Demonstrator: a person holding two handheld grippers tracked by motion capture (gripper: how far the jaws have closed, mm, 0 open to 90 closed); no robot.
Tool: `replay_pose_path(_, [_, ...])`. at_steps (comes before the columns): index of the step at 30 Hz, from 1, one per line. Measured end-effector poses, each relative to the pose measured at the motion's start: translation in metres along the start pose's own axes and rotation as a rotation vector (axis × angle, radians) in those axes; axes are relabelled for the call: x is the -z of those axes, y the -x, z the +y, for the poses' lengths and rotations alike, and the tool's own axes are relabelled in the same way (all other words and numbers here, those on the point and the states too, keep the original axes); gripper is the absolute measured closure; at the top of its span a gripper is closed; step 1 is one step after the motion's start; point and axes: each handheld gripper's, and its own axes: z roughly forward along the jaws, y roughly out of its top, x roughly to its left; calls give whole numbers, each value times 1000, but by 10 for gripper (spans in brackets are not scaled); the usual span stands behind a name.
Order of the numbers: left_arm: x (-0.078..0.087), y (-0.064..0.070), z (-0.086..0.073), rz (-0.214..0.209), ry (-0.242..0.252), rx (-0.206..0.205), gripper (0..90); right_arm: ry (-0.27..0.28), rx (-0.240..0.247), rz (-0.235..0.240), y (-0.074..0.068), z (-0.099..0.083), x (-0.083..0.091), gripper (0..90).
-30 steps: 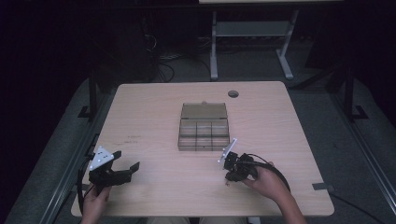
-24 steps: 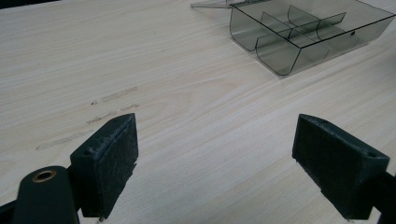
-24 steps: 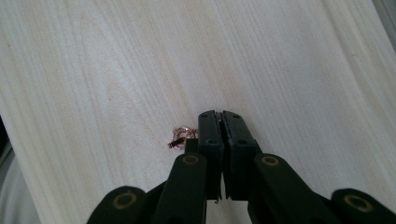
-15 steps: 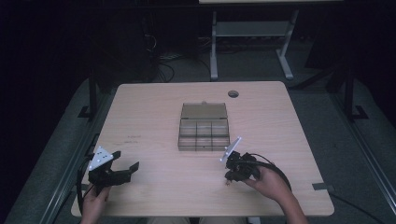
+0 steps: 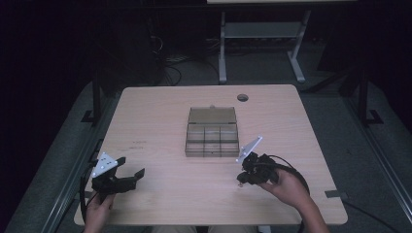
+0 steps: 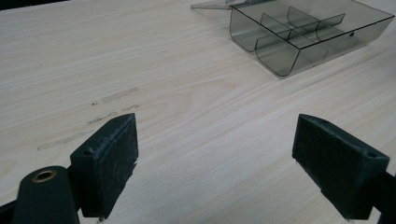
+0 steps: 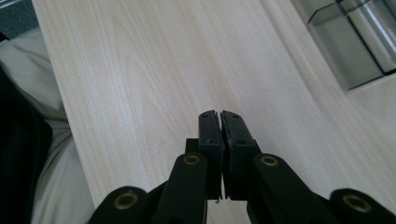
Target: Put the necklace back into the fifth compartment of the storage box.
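— What was on the left?
— The left gripper sat low over the table near its front left corner, its fingers spread wide apart, holding nothing.
— And the box?
— The clear compartment box stood mid-table, lid open.
— The right side?
— The right gripper was just in front of the box and to its right, fingers pressed together, empty.

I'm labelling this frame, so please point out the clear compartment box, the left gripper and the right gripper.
clear compartment box (image 5: pixel 212 141): high view, on its divided tray.
left gripper (image 6: pixel 215 168): left gripper view, midway between its wide-apart fingertips.
right gripper (image 7: pixel 219 119): right gripper view, at the seam where its closed fingertips meet.
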Motion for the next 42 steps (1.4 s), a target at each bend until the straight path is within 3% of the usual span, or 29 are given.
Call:
replay_pose_path(11, [1, 0, 0, 1, -1, -3, 141, 39, -14, -8, 5, 1, 17, 875])
replay_pose_path(42, [1, 0, 1, 3, 7, 4, 141, 78, -34, -2, 27, 22, 38, 875])
